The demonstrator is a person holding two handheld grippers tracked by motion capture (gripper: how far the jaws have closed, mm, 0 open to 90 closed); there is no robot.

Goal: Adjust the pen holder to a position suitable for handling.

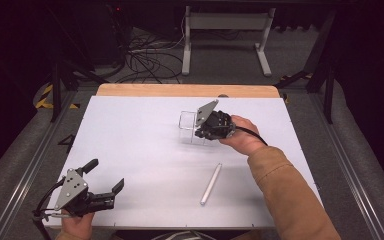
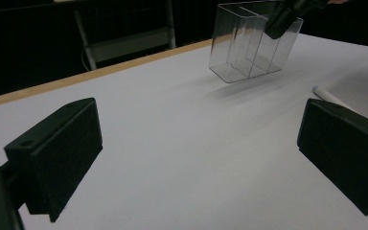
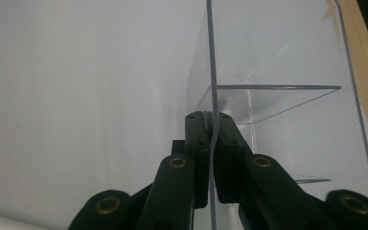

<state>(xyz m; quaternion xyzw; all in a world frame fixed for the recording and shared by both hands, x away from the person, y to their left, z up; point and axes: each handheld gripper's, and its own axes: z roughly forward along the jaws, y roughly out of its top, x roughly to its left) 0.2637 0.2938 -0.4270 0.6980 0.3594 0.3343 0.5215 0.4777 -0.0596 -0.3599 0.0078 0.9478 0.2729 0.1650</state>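
right gripper (image 1: 201, 131): jaws clamped on 1 wall of the clear box (image 1: 189, 126); in the right gripper view the thin wall edge runs straight between the 2 pads (image 3: 197, 143)
box: clear plastic, dividers inside split it into compartments; sits toward the far middle of the table (image 1: 130, 130)
box tilt: in the left gripper view the box (image 2: 249, 45) looks tipped, near bottom edge raised with a shadow under it; can't tell if any corner touches the table
left gripper (image 1: 105, 176): jaws wide apart, nothing between them, bare table under them
left gripper place: near-left corner of the table, well apart from the box
pen (image 1: 210, 183): white, lies flat on the table near the person's right sleeve (image 1: 285, 190), between the box and the near edge, touching neither gripper
pen, left gripper view: tip (image 2: 322, 92) just past the jaw on the right
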